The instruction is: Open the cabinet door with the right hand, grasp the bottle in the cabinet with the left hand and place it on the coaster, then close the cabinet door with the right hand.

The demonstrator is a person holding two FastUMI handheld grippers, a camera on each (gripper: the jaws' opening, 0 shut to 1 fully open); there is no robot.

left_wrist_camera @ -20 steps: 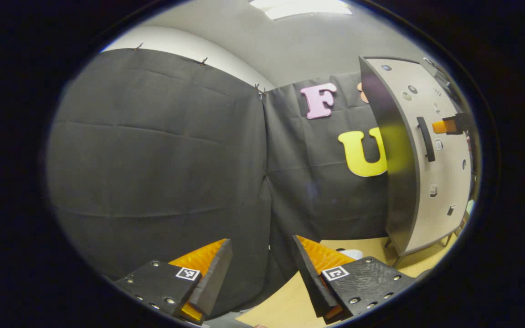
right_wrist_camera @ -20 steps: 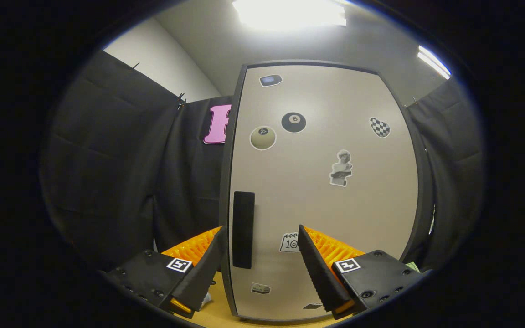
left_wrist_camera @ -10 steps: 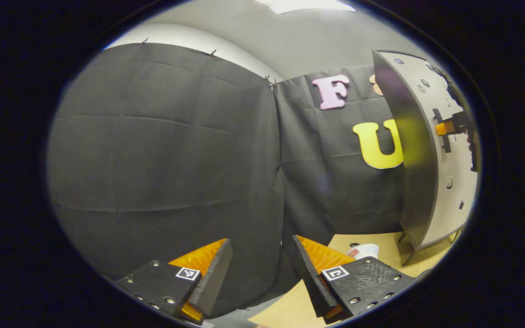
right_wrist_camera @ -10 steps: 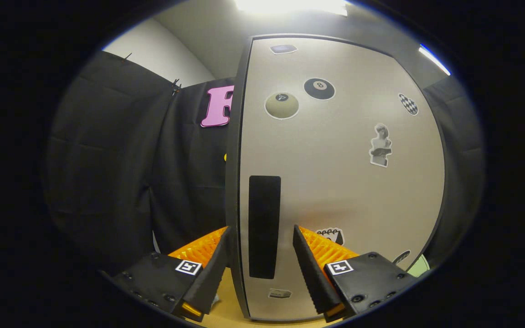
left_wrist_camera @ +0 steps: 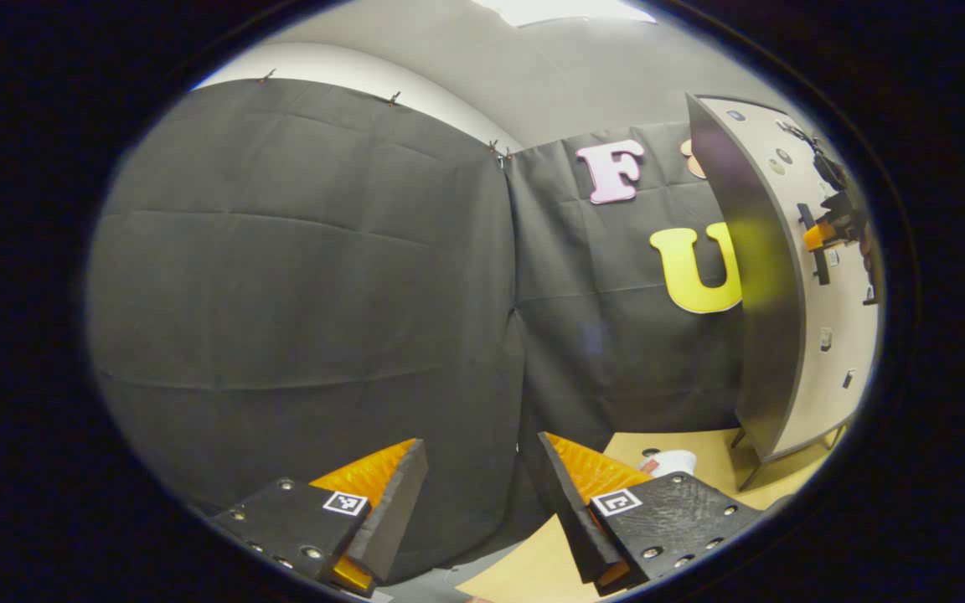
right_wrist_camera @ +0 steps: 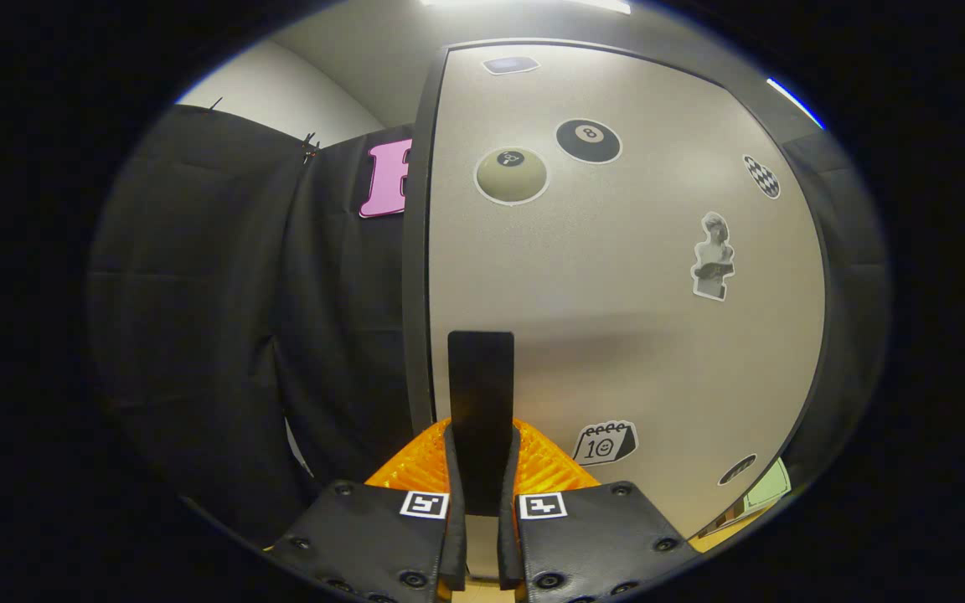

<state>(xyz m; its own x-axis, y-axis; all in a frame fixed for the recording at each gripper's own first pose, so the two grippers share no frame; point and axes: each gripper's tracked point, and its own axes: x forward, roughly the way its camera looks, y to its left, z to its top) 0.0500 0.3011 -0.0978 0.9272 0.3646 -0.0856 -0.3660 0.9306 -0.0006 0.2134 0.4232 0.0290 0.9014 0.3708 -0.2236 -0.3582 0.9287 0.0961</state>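
Cabinet door [right_wrist_camera: 616, 276] stands shut, upright, its stickers facing the right gripper view. Right gripper [right_wrist_camera: 481, 502] is clamped on the door's vertical black handle [right_wrist_camera: 481, 394], both fingers pressing its sides. Left gripper [left_wrist_camera: 476, 502] hangs wide apart, holding nothing, over the wooden table [left_wrist_camera: 533, 561] (facing the black cloth wall). Cabinet [left_wrist_camera: 784, 276] stands at the left gripper view's right edge.

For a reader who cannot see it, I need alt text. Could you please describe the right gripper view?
The right gripper is shut on the black vertical bar handle of a beige cabinet door, both fingers pressing its sides. The door, dark-edged and closed, carries stickers, among them a black eight-ball sticker near the top. Black cloth wall hangs to the left.
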